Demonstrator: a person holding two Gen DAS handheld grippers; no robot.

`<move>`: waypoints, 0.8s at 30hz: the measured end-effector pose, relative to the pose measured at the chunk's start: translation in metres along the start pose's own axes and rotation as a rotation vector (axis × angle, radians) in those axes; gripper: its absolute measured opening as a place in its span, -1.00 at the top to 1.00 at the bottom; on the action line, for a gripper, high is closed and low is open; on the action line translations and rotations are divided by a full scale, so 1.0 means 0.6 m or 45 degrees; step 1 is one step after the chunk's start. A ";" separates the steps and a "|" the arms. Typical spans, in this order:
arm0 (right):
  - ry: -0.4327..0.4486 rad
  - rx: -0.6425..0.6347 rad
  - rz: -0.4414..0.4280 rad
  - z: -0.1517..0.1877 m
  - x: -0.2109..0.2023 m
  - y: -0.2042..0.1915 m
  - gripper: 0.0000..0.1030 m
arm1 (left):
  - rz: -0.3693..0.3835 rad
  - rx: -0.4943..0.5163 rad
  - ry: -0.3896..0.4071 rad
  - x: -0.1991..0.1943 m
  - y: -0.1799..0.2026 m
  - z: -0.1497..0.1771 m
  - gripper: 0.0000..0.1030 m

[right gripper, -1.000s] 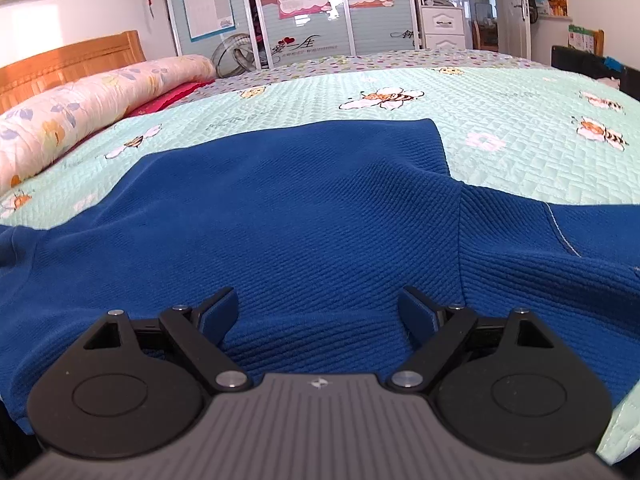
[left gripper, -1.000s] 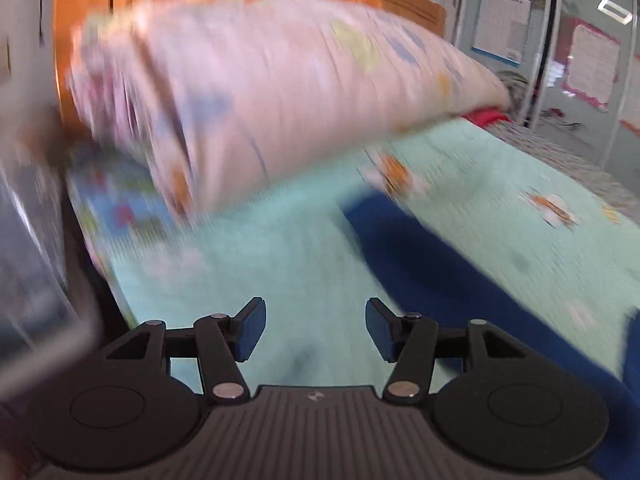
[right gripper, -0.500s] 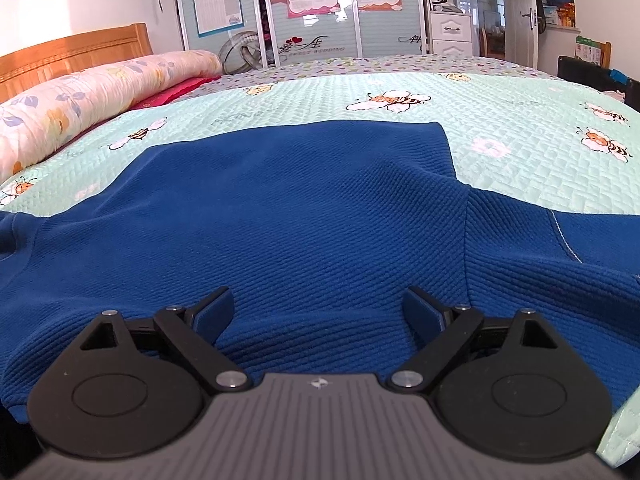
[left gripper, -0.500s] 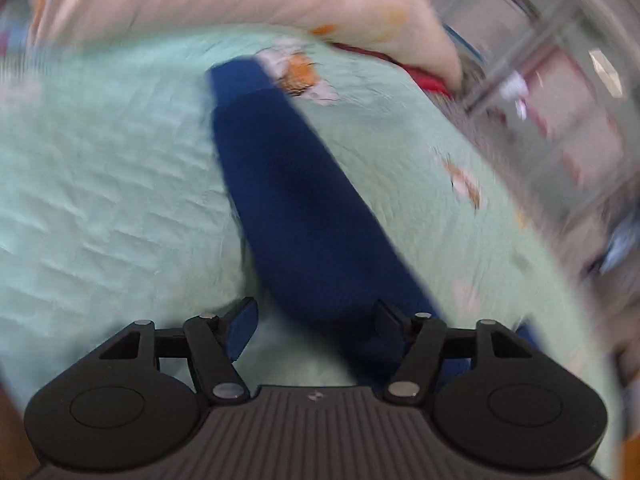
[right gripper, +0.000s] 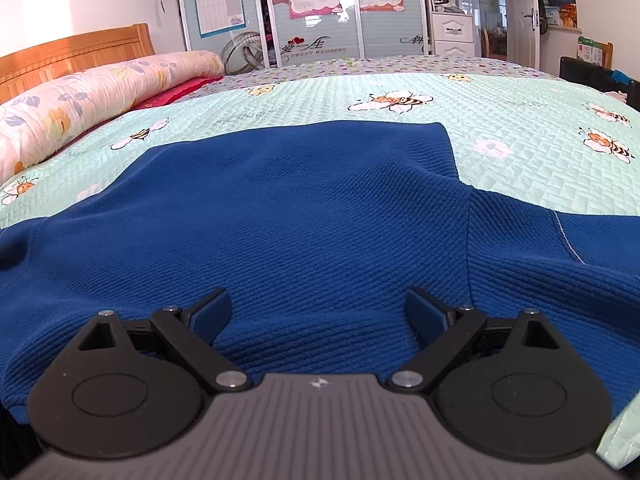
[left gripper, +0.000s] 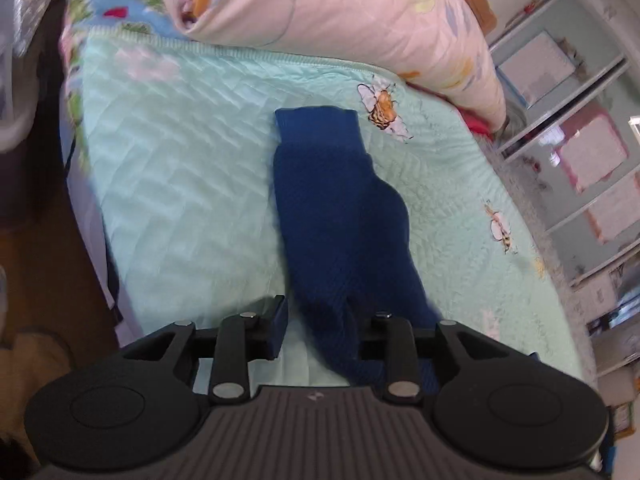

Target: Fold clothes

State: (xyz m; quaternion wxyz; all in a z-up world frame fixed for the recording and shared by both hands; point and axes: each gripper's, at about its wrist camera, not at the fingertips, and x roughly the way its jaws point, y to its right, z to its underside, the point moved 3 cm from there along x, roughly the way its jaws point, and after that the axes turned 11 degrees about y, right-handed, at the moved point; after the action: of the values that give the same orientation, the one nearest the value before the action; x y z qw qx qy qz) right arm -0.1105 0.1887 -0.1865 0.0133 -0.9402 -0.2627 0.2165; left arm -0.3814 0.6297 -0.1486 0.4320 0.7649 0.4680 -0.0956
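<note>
The bed [right gripper: 500, 120] fills both views, covered by a mint-green quilted bedspread [left gripper: 180, 180] printed with bees. A wooden headboard [right gripper: 72, 60] stands at the far left in the right wrist view, and a mirrored wardrobe [right gripper: 312, 12] with posters on its doors stands beyond the bed.

A long rolled floral quilt [left gripper: 360, 12] lies along the head of the bed, at the far edge of the bedspread in the left wrist view.

The blue sweater [right gripper: 300, 220] lies spread flat on the bedspread, its ribbed body directly in front of the right claw. One sleeve [left gripper: 336, 200] extends away from the left claw toward the rolled floral quilt; its cuff [left gripper: 316, 124] lies flat on the bedspread, just beside a printed bee and apart from the quilt.

The left claw [left gripper: 320, 328] points down at the near end of the sleeve. Its jaws have just been closing, and sleeve fabric lies between them. The right-hand finger is largely hidden behind a raised fold of the sleeve; the left-hand finger [left gripper: 276, 328] stands clear of the cloth, with bedspread showing in the gap. The fabric appears not yet clamped, although motion blur makes contact on the hidden side uncertain.

The right claw [right gripper: 318, 316] is released, jaws spread wide, low over the sweater body near its near edge, with nothing gripped
</note>
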 end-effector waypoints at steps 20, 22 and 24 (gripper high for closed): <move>-0.105 0.639 -0.164 -0.033 -0.024 0.102 -0.82 | 0.567 0.805 -0.477 -0.086 0.254 0.344 -0.62; -0.122 0.760 -0.197 -0.032 -0.034 0.123 -0.81 | 0.622 0.708 -0.540 -0.075 0.259 0.344 -0.54; -0.133 0.868 -0.216 -0.030 -0.048 0.144 -0.81 | 0.676 0.606 -0.602 -0.063 0.264 0.342 -0.20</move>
State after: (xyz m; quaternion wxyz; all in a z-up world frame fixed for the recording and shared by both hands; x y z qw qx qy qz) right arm -0.0831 0.1017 -0.1704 0.3307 -0.8443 -0.2529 0.3374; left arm -0.2226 0.4218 -0.1619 0.3485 0.8943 0.1077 -0.2593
